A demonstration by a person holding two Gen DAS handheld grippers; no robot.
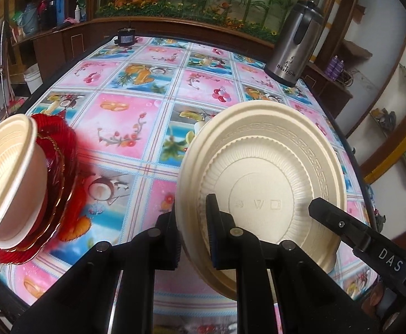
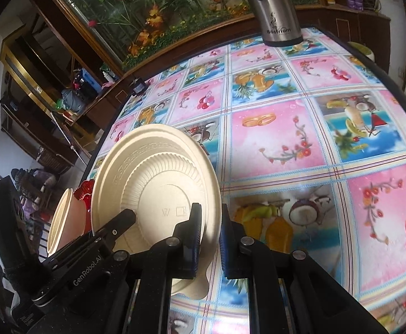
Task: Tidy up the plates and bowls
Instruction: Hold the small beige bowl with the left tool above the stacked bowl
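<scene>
Here, both the left gripper (image 1: 193, 217) and right gripper (image 2: 209, 239) pinch one cream ribbed plate (image 1: 261, 175), tilted above the table (image 1: 136, 128); at its left edge, a cream bowl (image 1: 5, 178) sits in red plates (image 1: 60, 167).

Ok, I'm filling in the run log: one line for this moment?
left gripper: shut on plate rim | right gripper: shut on plate rim | plate: tilted on edge | bowl: on red plate

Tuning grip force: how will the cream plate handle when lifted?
Likely light and stiff: cream plate looks thin, moulded, holds shape on edge. May pivot or slip: left gripper and right gripper pinch only its rim.
</scene>
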